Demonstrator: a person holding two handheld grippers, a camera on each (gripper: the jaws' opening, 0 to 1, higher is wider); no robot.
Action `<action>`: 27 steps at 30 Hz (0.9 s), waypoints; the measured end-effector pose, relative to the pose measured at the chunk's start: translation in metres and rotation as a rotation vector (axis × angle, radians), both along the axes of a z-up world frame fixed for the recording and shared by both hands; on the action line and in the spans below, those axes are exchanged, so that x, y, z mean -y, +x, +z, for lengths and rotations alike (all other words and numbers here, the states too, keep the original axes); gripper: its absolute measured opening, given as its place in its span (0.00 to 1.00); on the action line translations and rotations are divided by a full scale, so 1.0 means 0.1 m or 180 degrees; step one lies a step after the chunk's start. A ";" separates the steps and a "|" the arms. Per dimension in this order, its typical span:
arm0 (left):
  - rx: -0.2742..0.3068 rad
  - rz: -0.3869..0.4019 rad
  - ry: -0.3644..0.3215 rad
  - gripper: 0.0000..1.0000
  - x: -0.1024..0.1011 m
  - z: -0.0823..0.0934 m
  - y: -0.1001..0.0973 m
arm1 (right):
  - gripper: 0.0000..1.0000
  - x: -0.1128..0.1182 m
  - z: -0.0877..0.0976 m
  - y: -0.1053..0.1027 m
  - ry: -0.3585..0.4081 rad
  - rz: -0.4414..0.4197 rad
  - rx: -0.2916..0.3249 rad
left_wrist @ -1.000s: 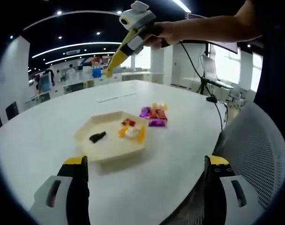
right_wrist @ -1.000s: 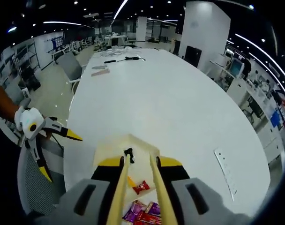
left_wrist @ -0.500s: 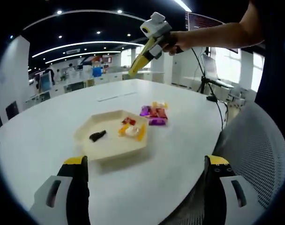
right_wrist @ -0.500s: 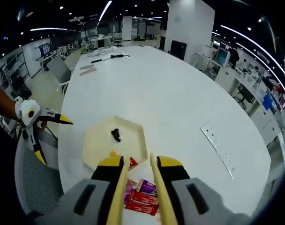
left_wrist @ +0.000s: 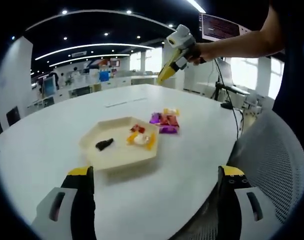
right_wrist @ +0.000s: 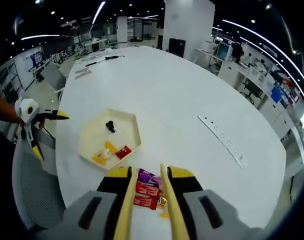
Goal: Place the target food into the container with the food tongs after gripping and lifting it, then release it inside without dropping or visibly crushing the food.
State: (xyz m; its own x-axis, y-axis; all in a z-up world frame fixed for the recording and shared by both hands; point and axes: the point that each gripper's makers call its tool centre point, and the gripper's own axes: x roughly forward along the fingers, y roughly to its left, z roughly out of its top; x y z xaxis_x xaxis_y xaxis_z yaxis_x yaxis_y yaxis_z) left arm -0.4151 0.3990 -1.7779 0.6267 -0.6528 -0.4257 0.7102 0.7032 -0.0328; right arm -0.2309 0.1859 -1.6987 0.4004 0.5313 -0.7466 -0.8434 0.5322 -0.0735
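A cream hexagonal tray (left_wrist: 117, 153) sits mid-table, holding a dark morsel (left_wrist: 104, 145) and orange, red and white pieces (left_wrist: 140, 138). Beside it lies a pile of wrapped snacks (left_wrist: 164, 122). My left gripper (left_wrist: 156, 171) hangs open near the table's edge, short of the tray and holding nothing. A hand holds my right gripper (left_wrist: 180, 43) high beyond the snacks. It (right_wrist: 148, 172) is shut on yellow food tongs (right_wrist: 127, 205), whose arms stand apart with nothing between them, above the snack pile (right_wrist: 148, 191). The tray (right_wrist: 92, 140) lies ahead to the left.
A grey mesh chair (left_wrist: 272, 160) stands at the table's edge beside my left gripper (right_wrist: 34, 117). A long white strip (right_wrist: 222, 141) lies on the table (right_wrist: 167, 95) to the right. Small items (right_wrist: 99, 59) rest at its far end. A tripod (left_wrist: 224, 80) stands beyond.
My right gripper with the tongs has drawn back from above the tray and now hangs over the snack pile. The left gripper has stayed still.
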 end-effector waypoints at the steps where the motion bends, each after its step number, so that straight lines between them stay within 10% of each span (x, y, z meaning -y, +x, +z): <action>1: 0.0001 -0.0003 0.0001 0.99 0.00 0.00 0.00 | 0.27 0.04 -0.01 -0.01 0.0016 -0.0012 -0.0008; 27: -0.0025 -0.0039 0.0036 0.99 0.02 -0.03 -0.01 | 0.27 0.56 -0.36 -0.08 0.0029 -0.0326 -0.0044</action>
State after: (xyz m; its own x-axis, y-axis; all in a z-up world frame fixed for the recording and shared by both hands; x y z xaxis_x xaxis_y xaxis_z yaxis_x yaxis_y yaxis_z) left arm -0.4162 0.3975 -1.7809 0.6154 -0.6554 -0.4379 0.7185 0.6948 -0.0303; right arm -0.2385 0.1299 -1.7346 0.4426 0.4951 -0.7477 -0.7855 0.6162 -0.0570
